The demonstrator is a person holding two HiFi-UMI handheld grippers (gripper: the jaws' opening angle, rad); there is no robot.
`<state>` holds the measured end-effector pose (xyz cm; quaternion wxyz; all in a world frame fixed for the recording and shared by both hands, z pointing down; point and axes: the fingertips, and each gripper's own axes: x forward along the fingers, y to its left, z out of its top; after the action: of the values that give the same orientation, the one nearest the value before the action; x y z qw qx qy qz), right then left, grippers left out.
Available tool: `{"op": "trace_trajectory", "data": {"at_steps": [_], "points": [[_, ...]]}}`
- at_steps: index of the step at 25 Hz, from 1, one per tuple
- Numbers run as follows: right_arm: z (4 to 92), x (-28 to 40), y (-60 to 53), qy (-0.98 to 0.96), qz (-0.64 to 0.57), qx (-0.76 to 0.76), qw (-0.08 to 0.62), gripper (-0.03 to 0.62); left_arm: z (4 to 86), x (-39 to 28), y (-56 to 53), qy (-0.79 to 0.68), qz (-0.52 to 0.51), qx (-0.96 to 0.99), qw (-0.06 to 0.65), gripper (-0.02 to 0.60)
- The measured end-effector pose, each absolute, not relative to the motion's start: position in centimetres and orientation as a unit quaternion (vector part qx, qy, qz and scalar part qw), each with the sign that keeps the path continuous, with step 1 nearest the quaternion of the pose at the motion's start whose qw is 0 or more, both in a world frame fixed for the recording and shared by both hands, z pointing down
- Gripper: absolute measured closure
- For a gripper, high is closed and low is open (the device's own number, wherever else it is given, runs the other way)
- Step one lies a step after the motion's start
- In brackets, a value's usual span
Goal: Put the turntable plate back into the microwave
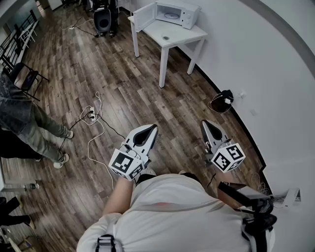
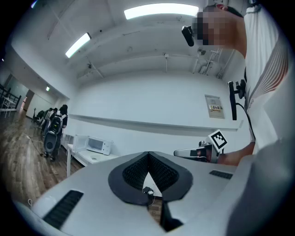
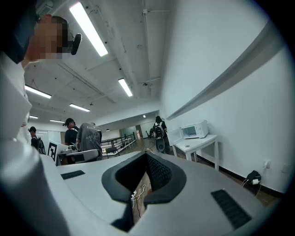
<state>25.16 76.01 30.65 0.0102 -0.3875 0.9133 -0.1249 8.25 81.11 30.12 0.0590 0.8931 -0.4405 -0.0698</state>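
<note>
Wood-floored room; far off by the right wall a table (image 1: 183, 35) carries the microwave (image 1: 186, 15), door open. A small round thing (image 1: 166, 37) on the table may be the plate, though it is too far to tell. The task looks unstarted. The left gripper (image 1: 150, 130) and right gripper (image 1: 206, 124) are held level near the person's body, jaws together, empty.

Bright, even light from ceiling strips (image 2: 161, 10) (slightly glaring); heavy fisheye bending at edges.
</note>
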Motion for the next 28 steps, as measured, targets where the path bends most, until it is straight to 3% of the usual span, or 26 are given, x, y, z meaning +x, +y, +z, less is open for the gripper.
{"op": "trace_trajectory", "data": {"at_steps": [19,28], "points": [[32.5,16.6,69.1,0.920,-0.145,-0.364,0.008,0.589,33.0,0.2,75.4,-0.460,-0.063,0.882,0.080,0.571],[32.0,18.2,58.7,0.923,-0.140,-0.355,0.044,0.589,32.3,1.6,65.3,-0.470,-0.048,0.879,0.067,0.571]]}}
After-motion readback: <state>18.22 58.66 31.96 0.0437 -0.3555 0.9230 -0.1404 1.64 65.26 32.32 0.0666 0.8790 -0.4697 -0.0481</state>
